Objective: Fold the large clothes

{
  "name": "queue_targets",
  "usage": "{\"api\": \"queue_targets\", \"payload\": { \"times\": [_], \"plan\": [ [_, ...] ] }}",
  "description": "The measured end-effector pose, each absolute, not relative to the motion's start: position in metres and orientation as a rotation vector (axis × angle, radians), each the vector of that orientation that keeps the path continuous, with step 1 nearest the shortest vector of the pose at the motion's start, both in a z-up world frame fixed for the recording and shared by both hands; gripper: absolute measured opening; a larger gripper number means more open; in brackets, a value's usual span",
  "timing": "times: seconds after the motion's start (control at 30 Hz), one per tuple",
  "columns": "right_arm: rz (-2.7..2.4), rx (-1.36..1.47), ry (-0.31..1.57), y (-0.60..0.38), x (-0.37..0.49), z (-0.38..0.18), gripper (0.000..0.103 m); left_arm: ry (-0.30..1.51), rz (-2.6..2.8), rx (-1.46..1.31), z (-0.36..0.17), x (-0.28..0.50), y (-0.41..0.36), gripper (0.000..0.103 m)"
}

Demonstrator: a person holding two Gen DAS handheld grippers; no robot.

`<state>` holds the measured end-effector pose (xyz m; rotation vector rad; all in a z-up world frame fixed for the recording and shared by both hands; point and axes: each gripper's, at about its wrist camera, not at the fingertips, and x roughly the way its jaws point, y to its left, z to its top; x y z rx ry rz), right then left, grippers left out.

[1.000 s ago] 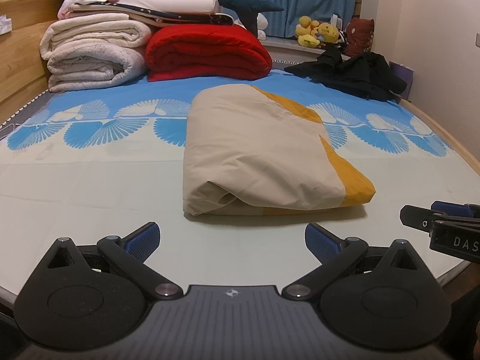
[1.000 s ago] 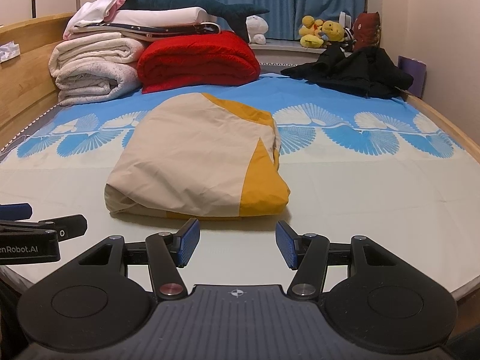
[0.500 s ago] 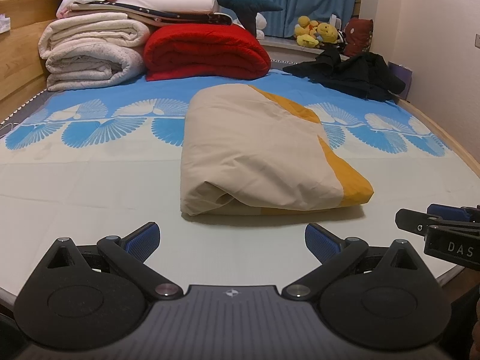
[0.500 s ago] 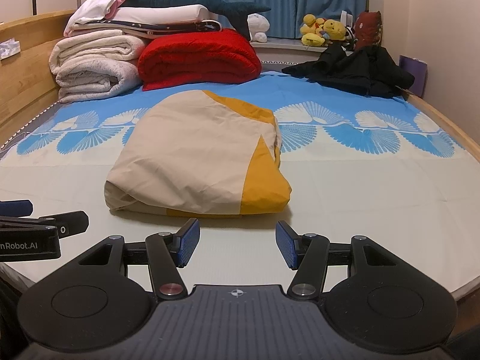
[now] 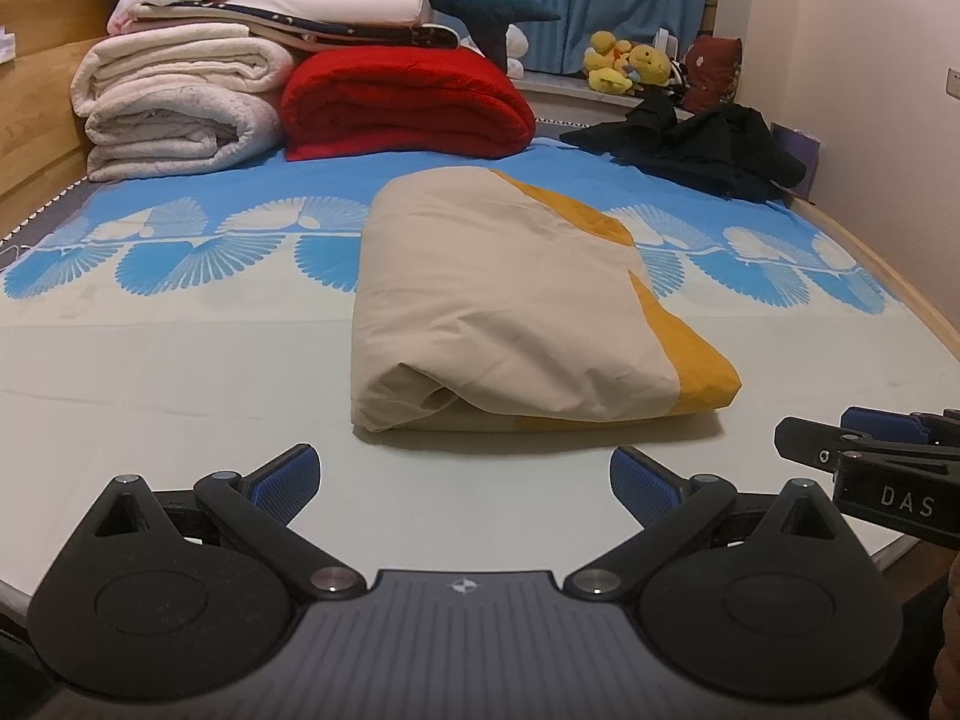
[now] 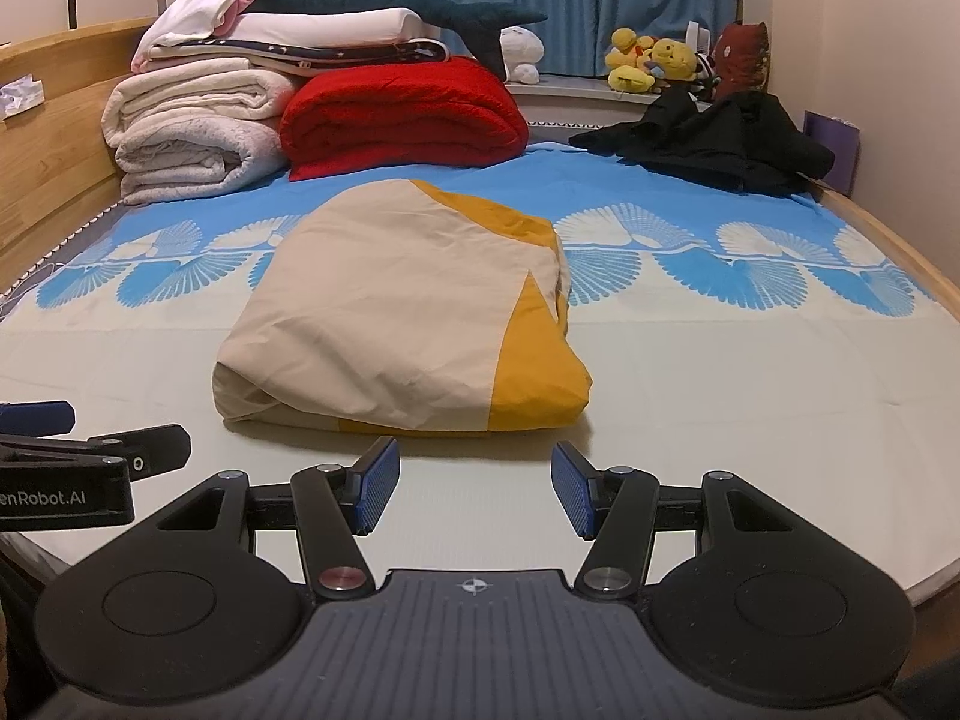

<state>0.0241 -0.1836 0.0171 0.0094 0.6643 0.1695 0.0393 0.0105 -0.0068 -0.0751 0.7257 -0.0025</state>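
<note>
Beige and mustard folded cloth (image 5: 516, 306) is lying mid-bed on the blue-patterned sheet (image 5: 180, 360). Left gripper (image 5: 462, 480), then right gripper (image 6: 474, 492), are hovering just short of it, jaws wide, holding nothing. It is likely handling soft, light and floppy; pinching the near corners looks best.

Black left gripper (image 5: 462, 474), blue ribbed fingers (image 5: 288, 473), silver screws, right gripper (image 6: 474, 492) lettered "DAS"

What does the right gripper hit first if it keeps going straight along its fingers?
Probably bare bed sheet just ahead of the open right gripper, since it points downward; the folded beige and yellow cloth lies just beyond. Depth is unclear.
</note>
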Motion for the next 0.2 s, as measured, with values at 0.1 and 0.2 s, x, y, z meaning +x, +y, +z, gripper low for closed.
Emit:
{"api": "queue_targets", "payload": {
  "times": [0.1, 0.2],
  "plan": [
    [0.169, 0.009, 0.664, -0.1834, 0.0241, 0.0172, 0.058, 0.725, -0.002, -0.074, -0.0073, 0.0398, 0.0109, 0.103],
    [0.172, 0.008, 0.665, -0.1828, 0.0243, 0.0173, 0.058, 0.724, 0.0, -0.073, -0.0073, 0.0398, 0.0106, 0.103]
  ]
}}
